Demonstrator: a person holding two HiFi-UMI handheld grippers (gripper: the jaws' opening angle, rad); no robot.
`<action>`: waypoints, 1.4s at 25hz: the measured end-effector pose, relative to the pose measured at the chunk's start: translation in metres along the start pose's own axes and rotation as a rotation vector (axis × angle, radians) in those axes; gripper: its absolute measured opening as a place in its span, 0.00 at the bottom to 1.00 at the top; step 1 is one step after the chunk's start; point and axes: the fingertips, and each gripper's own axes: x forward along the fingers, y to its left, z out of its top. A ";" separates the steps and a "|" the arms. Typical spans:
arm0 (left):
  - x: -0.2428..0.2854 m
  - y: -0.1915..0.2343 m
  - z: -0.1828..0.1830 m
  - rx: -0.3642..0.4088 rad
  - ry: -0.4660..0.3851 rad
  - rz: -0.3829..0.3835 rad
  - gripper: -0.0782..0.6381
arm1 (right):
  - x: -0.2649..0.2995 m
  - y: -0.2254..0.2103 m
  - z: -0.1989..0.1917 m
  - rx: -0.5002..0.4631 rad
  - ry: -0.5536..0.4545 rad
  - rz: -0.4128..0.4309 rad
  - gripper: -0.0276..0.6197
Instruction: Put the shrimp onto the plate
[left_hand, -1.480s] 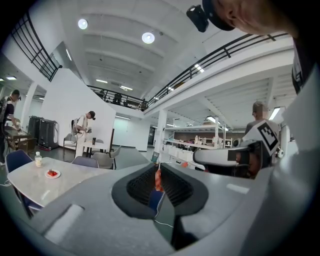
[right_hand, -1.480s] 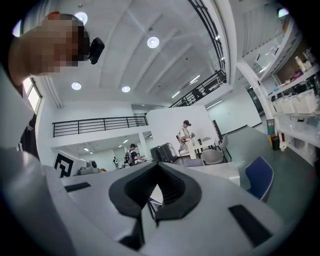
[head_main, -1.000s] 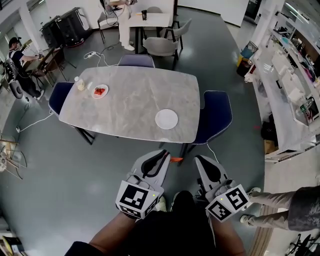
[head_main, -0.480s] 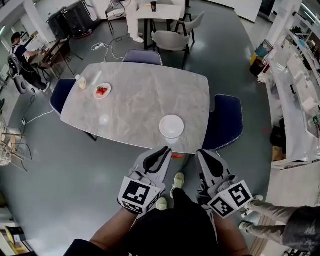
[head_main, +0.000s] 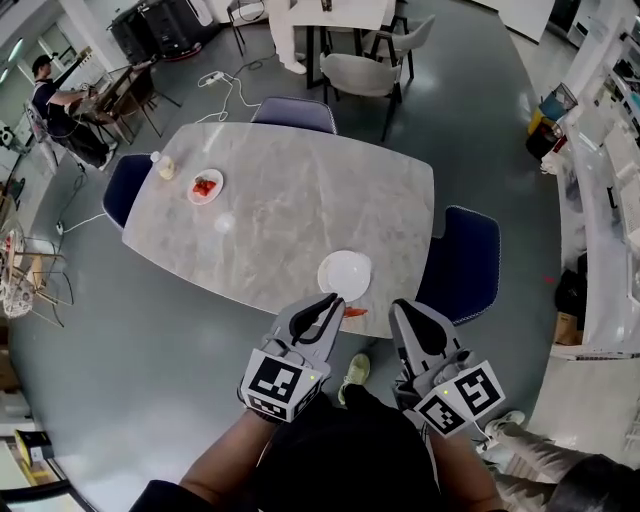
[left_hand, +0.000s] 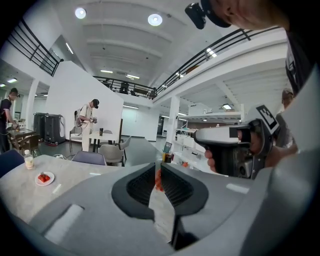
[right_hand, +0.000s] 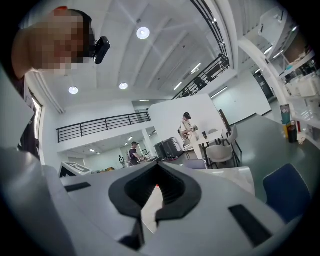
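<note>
My left gripper (head_main: 331, 302) is shut on an orange-red shrimp (head_main: 355, 312), which sticks out to the right of its tips just off the table's near edge. In the left gripper view the shrimp (left_hand: 158, 179) shows pinched between the jaws of the left gripper (left_hand: 157, 170). An empty white plate (head_main: 344, 275) lies on the marble table (head_main: 290, 210) near that edge, just beyond the shrimp. My right gripper (head_main: 404, 311) is shut and holds nothing, to the right of the plate; the right gripper (right_hand: 156, 172) shows closed jaws.
A small dish of red shrimps (head_main: 204, 186) and a small bottle (head_main: 164, 168) stand at the table's far left. Blue chairs stand at the right (head_main: 470, 262), far side (head_main: 290, 115) and left (head_main: 125, 185). A person (head_main: 62, 110) sits at a desk far left.
I have come closer to the table: the white plate and table edge now lie right in front of both grippers. The left gripper still holds the shrimp.
</note>
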 end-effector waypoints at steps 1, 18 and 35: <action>0.007 0.004 -0.003 -0.003 0.011 0.004 0.17 | 0.004 -0.006 -0.001 0.005 0.006 0.004 0.05; 0.097 0.073 -0.089 -0.001 0.176 -0.073 0.17 | 0.082 -0.078 -0.058 0.046 0.079 -0.086 0.05; 0.171 0.108 -0.234 0.033 0.391 -0.121 0.17 | 0.118 -0.135 -0.140 0.068 0.095 -0.140 0.05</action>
